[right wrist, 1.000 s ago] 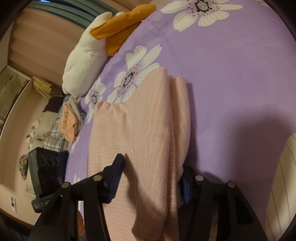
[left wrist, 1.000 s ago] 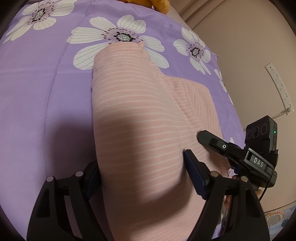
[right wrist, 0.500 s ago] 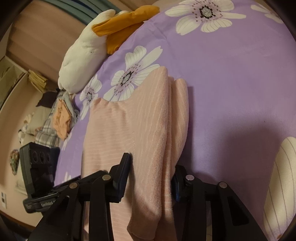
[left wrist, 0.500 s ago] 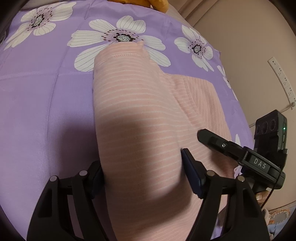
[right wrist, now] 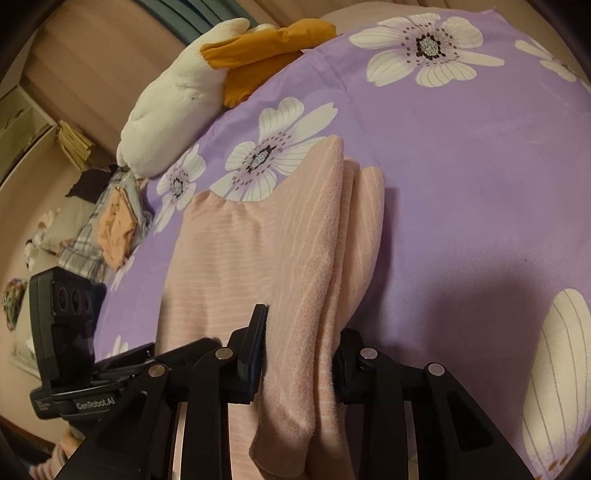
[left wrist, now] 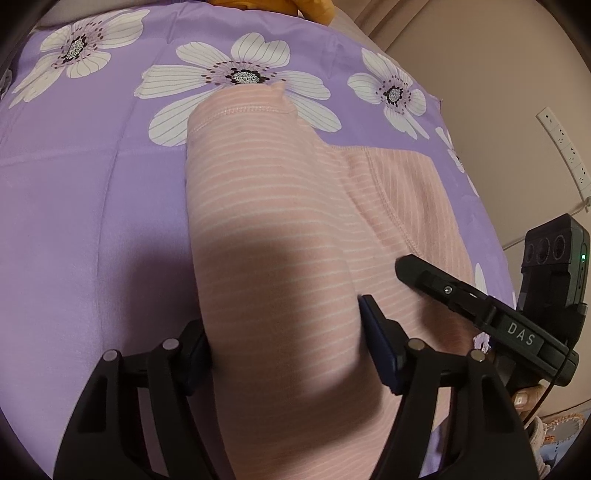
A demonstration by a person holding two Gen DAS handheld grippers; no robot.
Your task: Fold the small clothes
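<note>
The pink striped garment (left wrist: 266, 236) runs off the near edge in both views, so its near hem is unseen. The left gripper's (left wrist: 284, 343) left pad is hidden behind the cloth (contact unclear). The plush toy (left wrist: 258, 4) is cut off at the far edge.

— How did the left gripper (left wrist: 284, 347) stand?
— It pointed steeply down, its jaws closing around a broad fold of the pink garment (left wrist: 266, 229), both pads against the cloth.
— And the right gripper (right wrist: 301, 349)?
— It also tilted downward, jaws closing, with the bunched edge of the same garment squeezed between its pads. A fingertip (left wrist: 524, 398) showed behind its body in the left wrist view.
</note>
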